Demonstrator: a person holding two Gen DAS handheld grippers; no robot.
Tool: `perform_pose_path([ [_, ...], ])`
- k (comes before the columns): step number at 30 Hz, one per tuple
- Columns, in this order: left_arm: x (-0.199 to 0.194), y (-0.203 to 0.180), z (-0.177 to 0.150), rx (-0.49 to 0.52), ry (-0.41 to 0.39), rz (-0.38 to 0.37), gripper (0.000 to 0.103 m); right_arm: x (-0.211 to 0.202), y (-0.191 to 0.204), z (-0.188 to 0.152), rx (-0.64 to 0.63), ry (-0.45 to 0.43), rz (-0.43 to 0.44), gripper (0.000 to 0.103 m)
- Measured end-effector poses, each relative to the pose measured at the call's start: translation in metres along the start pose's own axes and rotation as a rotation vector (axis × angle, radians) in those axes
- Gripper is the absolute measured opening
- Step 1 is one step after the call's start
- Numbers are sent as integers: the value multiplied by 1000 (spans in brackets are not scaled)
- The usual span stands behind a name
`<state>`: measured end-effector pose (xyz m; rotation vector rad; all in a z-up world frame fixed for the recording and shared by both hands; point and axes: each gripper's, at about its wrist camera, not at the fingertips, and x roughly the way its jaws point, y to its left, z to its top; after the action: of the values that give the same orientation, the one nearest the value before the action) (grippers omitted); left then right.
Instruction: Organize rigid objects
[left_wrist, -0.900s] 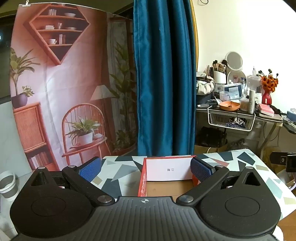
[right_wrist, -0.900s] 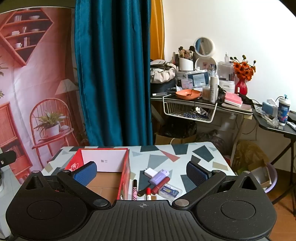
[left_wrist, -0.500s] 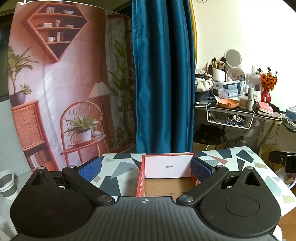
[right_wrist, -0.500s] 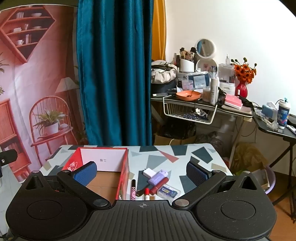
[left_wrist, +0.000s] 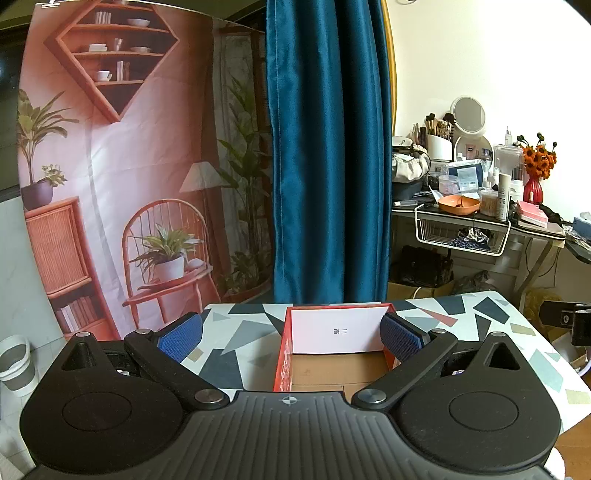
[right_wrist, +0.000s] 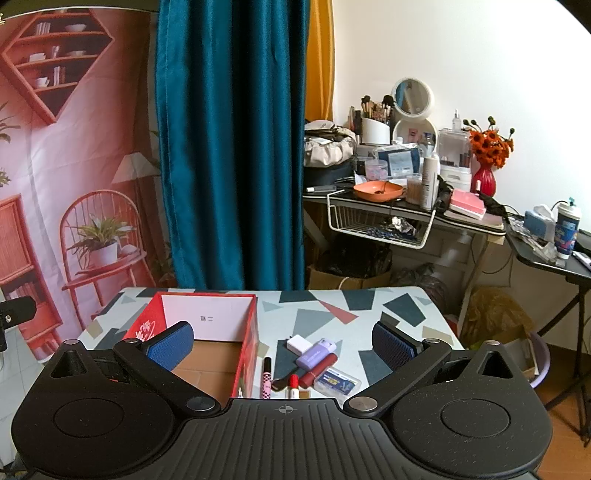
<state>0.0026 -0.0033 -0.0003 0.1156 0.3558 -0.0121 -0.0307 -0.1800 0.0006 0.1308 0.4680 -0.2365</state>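
Fingers (right_wrist: 395, 345) wide apart, empty, above small items (right_wrist: 314, 365).

Tabletop (right_wrist: 369, 301), geometric-patterned: open red box (right_wrist: 253, 343) at left; beside it, a cluster of small items: pen (right_wrist: 266, 376), lipstick (right_wrist: 318, 369), purple drive (right_wrist: 317, 353), white adapter (right_wrist: 298, 344).
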Motion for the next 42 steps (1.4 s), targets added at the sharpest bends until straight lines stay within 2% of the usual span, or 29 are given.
perform_pose_path([
  [42, 1, 2, 0, -2, 0, 7, 103, -3, 1, -2, -16, -6, 4, 103],
])
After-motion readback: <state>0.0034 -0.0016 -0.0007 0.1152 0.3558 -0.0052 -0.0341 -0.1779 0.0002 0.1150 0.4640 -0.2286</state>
